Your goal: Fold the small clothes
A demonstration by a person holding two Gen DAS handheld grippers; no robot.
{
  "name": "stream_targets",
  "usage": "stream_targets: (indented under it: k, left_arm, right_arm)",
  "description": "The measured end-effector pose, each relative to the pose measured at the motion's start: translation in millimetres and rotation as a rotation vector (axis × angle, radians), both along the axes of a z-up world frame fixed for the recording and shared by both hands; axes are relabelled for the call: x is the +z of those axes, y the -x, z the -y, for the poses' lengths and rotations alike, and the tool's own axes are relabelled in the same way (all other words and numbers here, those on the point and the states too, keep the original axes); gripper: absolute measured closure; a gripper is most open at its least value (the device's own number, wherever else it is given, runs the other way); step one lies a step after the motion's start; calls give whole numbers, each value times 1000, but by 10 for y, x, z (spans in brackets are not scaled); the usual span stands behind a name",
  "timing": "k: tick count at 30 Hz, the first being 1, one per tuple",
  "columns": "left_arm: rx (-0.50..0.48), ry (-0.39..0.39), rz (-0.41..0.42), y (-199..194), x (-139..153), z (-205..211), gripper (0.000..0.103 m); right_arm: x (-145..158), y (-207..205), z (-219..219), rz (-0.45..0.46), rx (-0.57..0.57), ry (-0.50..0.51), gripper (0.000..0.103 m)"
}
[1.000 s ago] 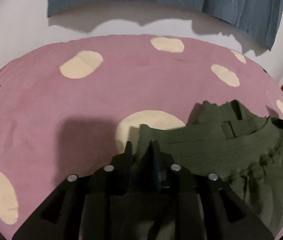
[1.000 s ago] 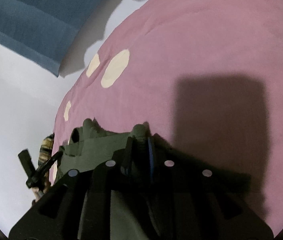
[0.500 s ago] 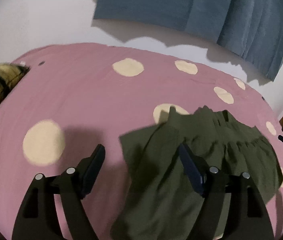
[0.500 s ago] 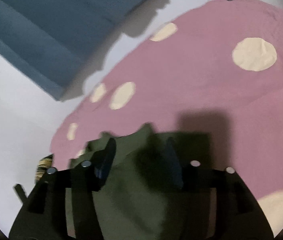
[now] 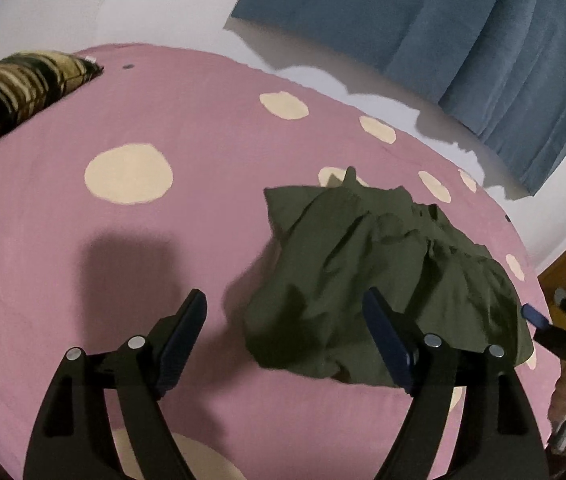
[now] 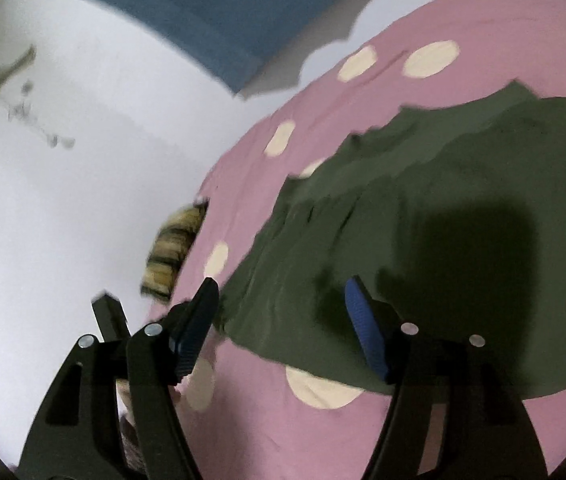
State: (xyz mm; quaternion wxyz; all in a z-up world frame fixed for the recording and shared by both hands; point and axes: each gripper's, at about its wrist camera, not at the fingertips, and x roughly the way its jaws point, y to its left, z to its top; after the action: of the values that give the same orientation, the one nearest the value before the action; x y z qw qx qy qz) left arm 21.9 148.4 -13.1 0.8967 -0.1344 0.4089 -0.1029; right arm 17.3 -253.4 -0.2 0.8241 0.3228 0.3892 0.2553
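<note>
Olive garment (image 5: pixel 379 276) lies rumpled on the spotted pink bedspread (image 5: pixel 123 248); both tools' jaws opening, empty.

**Both grippers let go of the garment**

A second ago each gripper pinched an edge of the green garment (image 5: pixel 367 280). Now the left gripper (image 5: pixel 285 320) and right gripper (image 6: pixel 281 296) have pulled back, jaws opening with nothing pressed between them. The garment lies crumpled on the pink sheet (image 5: pixel 123 248), folded over itself.
</note>
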Motion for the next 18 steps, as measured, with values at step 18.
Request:
stream_targets:
  k: [18]
  left_arm:
    - [-20,215,-161,49,-367,-24,24]
  right_arm:
    - [-786,-33,-293,-136,45,71,35]
